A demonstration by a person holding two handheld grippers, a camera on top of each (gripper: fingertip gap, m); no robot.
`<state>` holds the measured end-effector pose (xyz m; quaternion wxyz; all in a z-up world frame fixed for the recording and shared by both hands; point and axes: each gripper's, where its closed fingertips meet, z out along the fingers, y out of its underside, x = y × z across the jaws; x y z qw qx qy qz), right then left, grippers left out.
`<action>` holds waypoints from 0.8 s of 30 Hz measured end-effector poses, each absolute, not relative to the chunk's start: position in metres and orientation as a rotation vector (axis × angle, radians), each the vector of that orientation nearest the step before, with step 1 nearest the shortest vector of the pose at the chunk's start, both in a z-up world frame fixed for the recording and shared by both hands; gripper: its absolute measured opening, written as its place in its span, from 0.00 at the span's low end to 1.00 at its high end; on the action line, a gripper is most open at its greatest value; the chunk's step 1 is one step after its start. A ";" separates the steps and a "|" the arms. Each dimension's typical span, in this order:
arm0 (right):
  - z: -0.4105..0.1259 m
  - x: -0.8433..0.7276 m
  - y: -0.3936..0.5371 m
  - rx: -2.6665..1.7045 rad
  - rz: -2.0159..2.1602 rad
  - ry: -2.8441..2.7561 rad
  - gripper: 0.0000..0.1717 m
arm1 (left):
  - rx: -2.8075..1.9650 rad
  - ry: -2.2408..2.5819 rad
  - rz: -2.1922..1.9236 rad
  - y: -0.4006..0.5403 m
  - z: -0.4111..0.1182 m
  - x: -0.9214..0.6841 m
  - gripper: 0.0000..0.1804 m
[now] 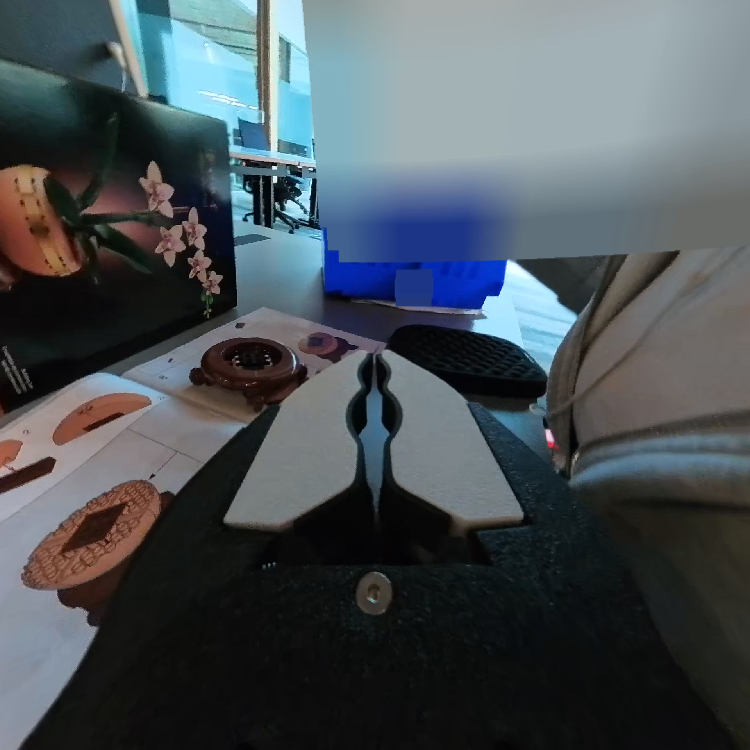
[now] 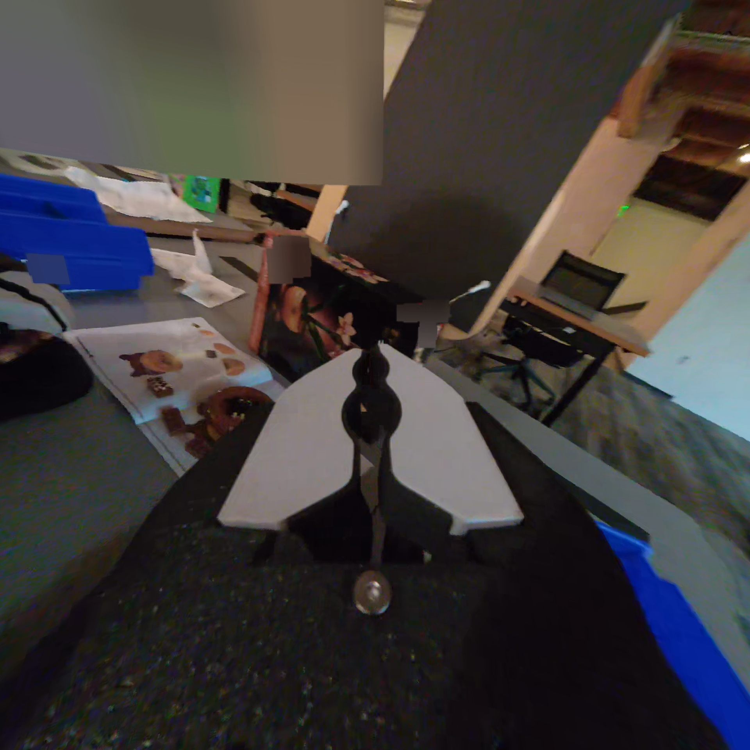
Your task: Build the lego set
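My left tool (image 1: 375,357) has its fingers pressed together on nothing, tips raised over the table (image 1: 280,280). At my far left a dark box (image 1: 121,227) printed with orchids stands upright and walls off that side. The open booklet (image 1: 134,430) lies flat in front of it, and on its far page sits the brown ring build (image 1: 249,367), just left of my fingertips and apart from them. Beyond the booklet is a strip of bare table running back to a blue bin (image 1: 414,280) with loose paper under its front edge. Right of my tips lies a black quilted pad (image 1: 466,361), close by, and past it a person's grey sleeve (image 1: 649,385) closes that side. The booklet's small step numbers show, but I leave them unread.

My right tool (image 2: 375,351) is likewise closed with nothing in it. On its left are another view of the blue bin (image 2: 81,247), crumpled papers (image 2: 199,276), then the booklet (image 2: 170,365) with loose brown bricks (image 2: 172,420) and the ring (image 2: 231,406) at its near edge, low and left of my fingers. The orchid box (image 2: 316,320) stands straight ahead, just past my tips. To my right the table edge (image 2: 527,422) runs diagonally, with carpet floor (image 2: 633,438) and an office chair (image 2: 527,357) beyond. A second blue bin (image 2: 665,608) sits at the lower right.
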<state>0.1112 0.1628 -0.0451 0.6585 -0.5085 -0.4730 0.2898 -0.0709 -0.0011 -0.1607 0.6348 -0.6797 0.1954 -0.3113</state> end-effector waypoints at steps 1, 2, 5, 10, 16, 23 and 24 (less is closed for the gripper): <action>-0.038 0.126 0.161 -1.138 0.648 -1.037 0.02 | -1.550 0.464 -0.695 -0.002 -0.161 -0.069 0.00; -0.030 0.140 0.160 -1.117 0.651 -0.999 0.07 | -1.550 0.478 -0.679 -0.003 -0.161 -0.068 0.00; -0.013 0.181 0.165 -1.122 0.639 -0.909 0.41 | -1.549 0.510 -0.658 -0.004 -0.162 -0.065 0.01; -0.025 0.219 0.176 -1.191 0.558 -0.977 0.50 | -1.549 0.478 -0.670 -0.002 -0.161 -0.068 0.23; -0.045 0.223 0.174 -1.170 0.614 -1.172 0.00 | -1.548 0.396 -0.558 0.004 -0.159 -0.080 0.33; -0.037 0.236 0.200 -1.101 0.538 -1.061 0.13 | -1.487 0.407 -0.522 -0.001 -0.153 -0.080 0.06; -0.035 0.239 0.198 -1.086 0.560 -1.076 0.00 | -1.493 0.384 -0.521 0.001 -0.153 -0.083 0.17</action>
